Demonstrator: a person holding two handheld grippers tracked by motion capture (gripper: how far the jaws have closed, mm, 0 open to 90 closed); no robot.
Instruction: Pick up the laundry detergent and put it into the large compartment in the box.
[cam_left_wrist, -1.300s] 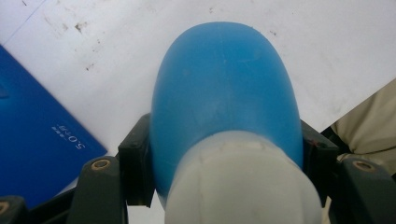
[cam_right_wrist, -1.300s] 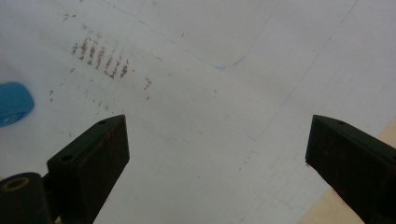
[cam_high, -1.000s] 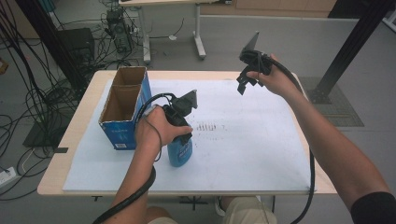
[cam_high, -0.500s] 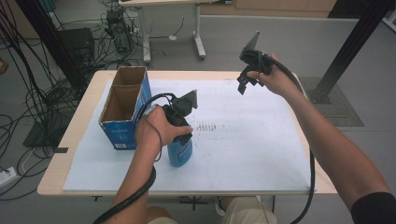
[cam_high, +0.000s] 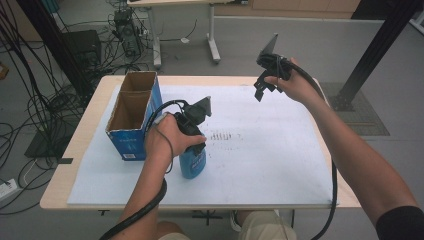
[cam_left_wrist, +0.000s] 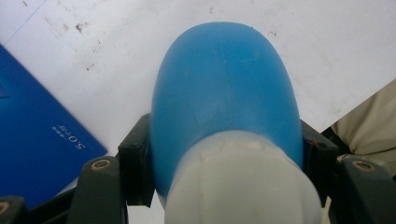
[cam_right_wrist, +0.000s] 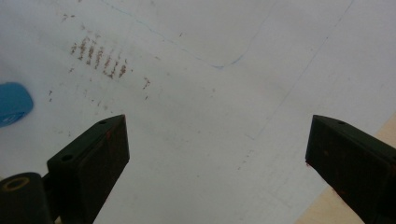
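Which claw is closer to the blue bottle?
Left. The left claw is clamped on the blue bottle, one jaw on each side. The right claw is held up in the air over the far right side of the white sheet, jaws open, well away from it.

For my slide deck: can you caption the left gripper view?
Left gripper clamped on a blue bottle with a white neck, above the white table sheet, blue box alongside.

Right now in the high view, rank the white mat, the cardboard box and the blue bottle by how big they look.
1. White mat, by far the largest.
2. Cardboard box.
3. Blue bottle, smallest, though the left hand and left gripper cover its upper part, so its full size is hidden.
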